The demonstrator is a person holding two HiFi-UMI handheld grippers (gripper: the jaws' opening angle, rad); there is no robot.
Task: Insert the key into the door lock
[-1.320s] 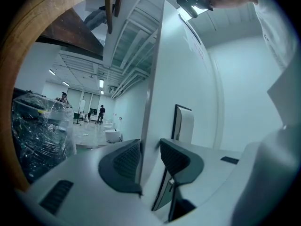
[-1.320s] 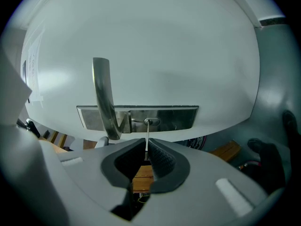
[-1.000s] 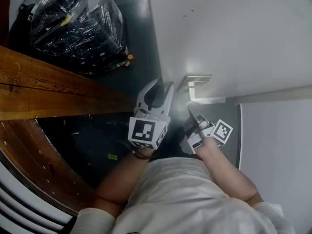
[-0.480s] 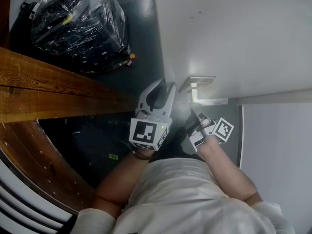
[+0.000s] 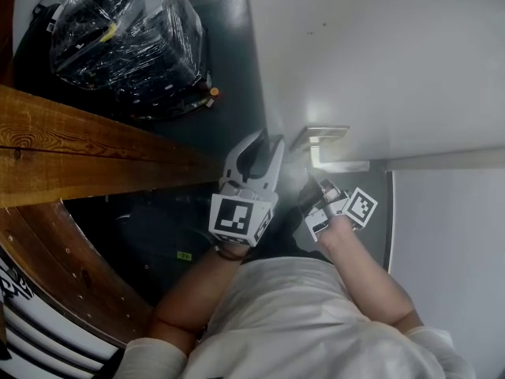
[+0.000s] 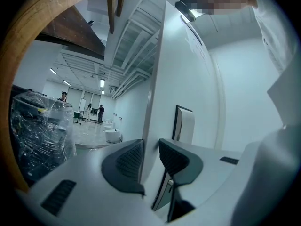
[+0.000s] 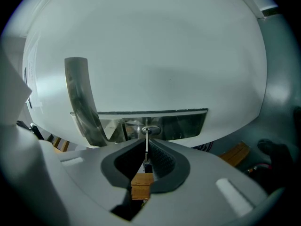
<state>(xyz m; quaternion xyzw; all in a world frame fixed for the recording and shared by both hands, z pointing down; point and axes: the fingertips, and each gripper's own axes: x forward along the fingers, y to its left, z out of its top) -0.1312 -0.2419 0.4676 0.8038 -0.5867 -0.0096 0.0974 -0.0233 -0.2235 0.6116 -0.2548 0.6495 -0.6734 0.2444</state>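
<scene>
Closer to the lock now, the right gripper holds the key tight, its tip at the keyhole. Jaws of the left gripper have just been closing and pinch the door edge.

The floor is dark grey. A brown wood beam crosses the left side. A black bundle in clear wrap stands near. Long lights glow overhead.

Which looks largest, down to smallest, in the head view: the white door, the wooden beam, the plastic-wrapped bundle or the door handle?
1. white door
2. plastic-wrapped bundle and wooden beam: too alike in size to rank, and the bundle lies farther away
3. door handle
</scene>
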